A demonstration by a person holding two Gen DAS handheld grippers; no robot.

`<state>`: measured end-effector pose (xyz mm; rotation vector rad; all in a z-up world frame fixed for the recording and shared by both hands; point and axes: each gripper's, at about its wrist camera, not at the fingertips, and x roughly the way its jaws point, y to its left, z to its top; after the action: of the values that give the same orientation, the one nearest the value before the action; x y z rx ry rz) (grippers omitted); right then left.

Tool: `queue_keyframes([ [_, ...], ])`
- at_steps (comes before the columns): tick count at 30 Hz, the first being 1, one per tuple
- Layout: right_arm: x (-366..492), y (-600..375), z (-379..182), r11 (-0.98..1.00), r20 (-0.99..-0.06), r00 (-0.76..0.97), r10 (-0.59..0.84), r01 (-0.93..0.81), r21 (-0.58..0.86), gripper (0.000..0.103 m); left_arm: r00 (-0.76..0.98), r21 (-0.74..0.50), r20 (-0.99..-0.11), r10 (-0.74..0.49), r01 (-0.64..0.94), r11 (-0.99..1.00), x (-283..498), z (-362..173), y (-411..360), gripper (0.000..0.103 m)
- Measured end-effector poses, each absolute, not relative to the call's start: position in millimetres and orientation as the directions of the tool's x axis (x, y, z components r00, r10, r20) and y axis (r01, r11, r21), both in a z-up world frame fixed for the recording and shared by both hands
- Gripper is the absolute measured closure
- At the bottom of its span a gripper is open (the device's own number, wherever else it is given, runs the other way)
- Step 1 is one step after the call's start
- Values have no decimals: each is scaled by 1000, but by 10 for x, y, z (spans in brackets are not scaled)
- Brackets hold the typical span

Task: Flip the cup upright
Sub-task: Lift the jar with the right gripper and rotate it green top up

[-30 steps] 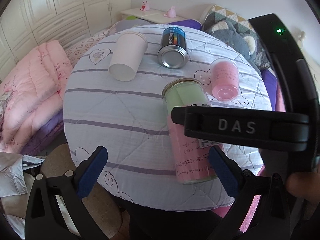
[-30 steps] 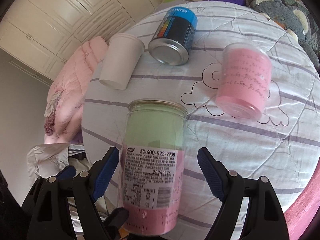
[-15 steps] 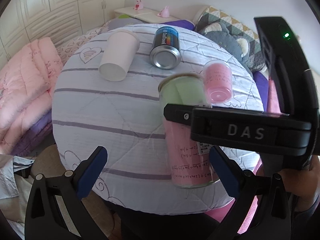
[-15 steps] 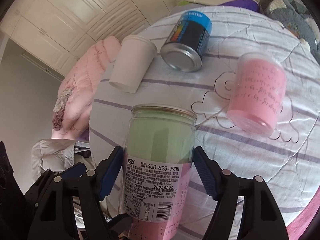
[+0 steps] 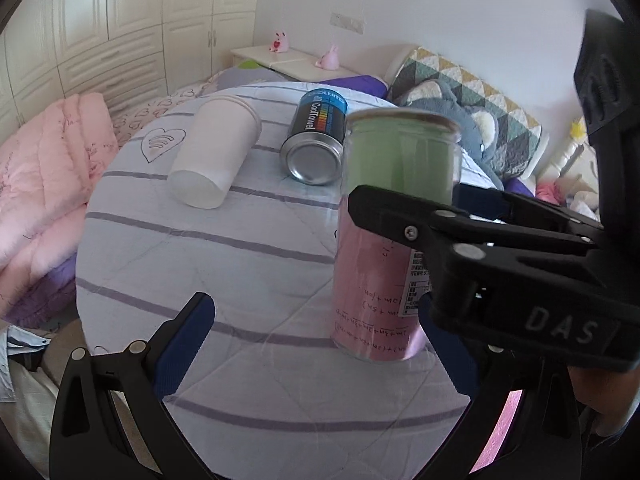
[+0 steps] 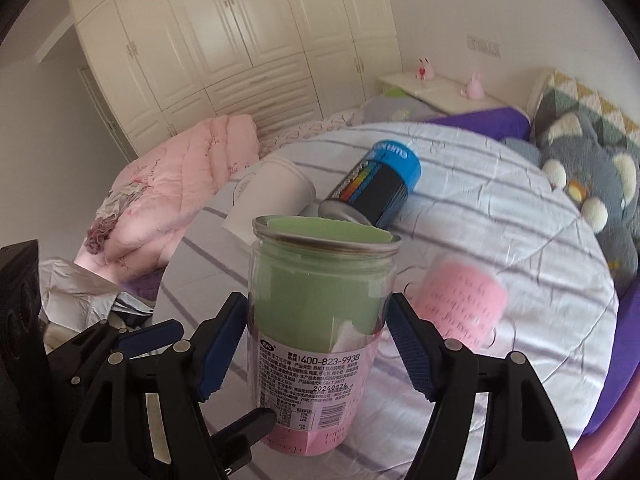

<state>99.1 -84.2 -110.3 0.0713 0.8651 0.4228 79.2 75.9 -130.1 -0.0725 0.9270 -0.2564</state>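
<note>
clear cup stands nearly upright on the desk, clamped in your right gripper jaws. beyond the cup lie a white cup and can. your left gripper jaws gape wide.

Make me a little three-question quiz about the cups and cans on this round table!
1. True or false: the right gripper is clamped on the clear jar.
2. Is the white paper cup A) upright or B) lying on its side?
3. Fill in: the left gripper holds ______.

Key: 1 true. 2 B. 3 nothing; it is open beside the jar, near the blue can and striped tablecloth.
</note>
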Motion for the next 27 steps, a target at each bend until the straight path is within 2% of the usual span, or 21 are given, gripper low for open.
queue_keyframes([
  [17,685,-777,-1116,878,-633,660,404,-475,65,31,577,-83,-805,-137,118,989,797,-1520,596,0],
  [19,705,-778,-1141,874,-640,645,419,-477,91,34,571,-73,-811,-126,116,991,804,-1537,586,0],
  [21,773,-796,-1170,871,-652,617,440,-470,143,40,573,-67,-811,-117,109,992,823,-1540,583,0],
  [27,990,-835,-1183,874,-672,583,456,-436,214,40,574,-108,-806,-145,98,989,918,-1497,655,0],
])
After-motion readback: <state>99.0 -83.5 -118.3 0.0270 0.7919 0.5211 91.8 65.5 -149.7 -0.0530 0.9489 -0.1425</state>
